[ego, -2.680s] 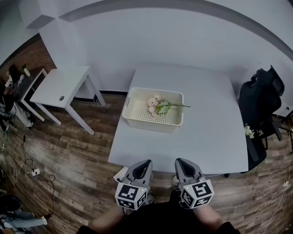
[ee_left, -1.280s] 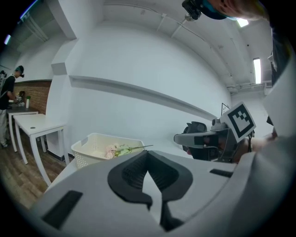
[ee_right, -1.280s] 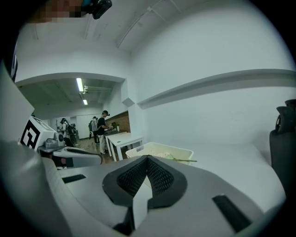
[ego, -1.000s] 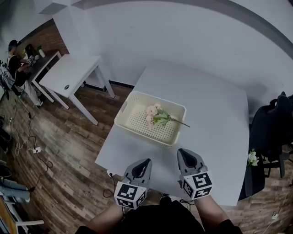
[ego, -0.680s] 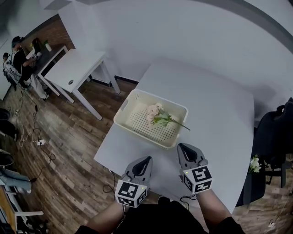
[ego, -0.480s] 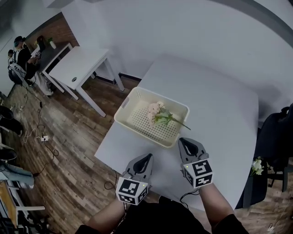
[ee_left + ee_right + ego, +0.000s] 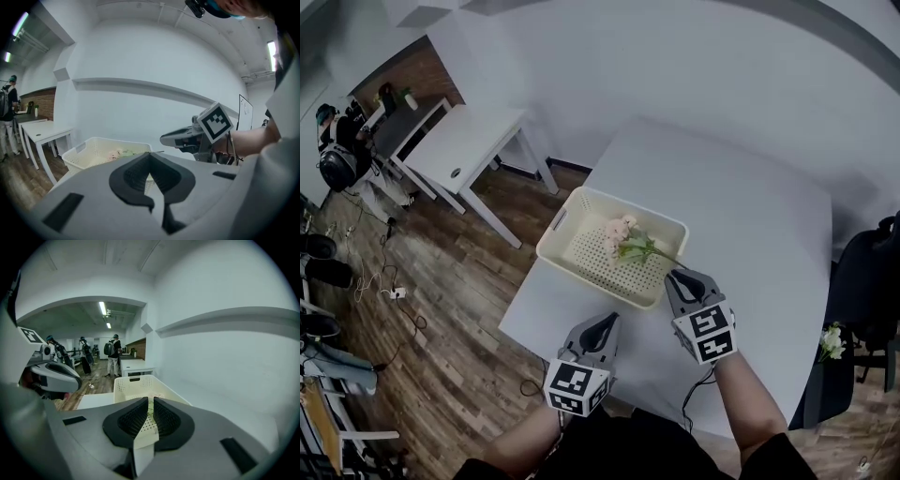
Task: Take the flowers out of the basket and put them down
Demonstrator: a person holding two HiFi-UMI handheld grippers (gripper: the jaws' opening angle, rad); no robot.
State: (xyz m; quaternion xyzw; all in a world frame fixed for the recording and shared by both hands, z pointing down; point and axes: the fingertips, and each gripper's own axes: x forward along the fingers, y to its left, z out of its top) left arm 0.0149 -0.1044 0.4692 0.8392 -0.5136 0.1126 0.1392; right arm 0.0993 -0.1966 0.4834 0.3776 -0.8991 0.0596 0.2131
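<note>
Pink flowers (image 7: 624, 242) lie inside the cream basket (image 7: 581, 199) on the white table (image 7: 750, 225).
Their green stems point towards the basket's right rim. Our right gripper (image 7: 682, 276) hovers just beside the basket's near right corner, its jaws only a narrow slit apart with nothing between them. Our left gripper (image 7: 607, 322) hangs over the table's near edge, its jaws pressed together and empty.

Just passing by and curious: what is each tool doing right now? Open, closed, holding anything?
Left tool: closed, empty.
Right tool: slightly open, holding nothing.
</note>
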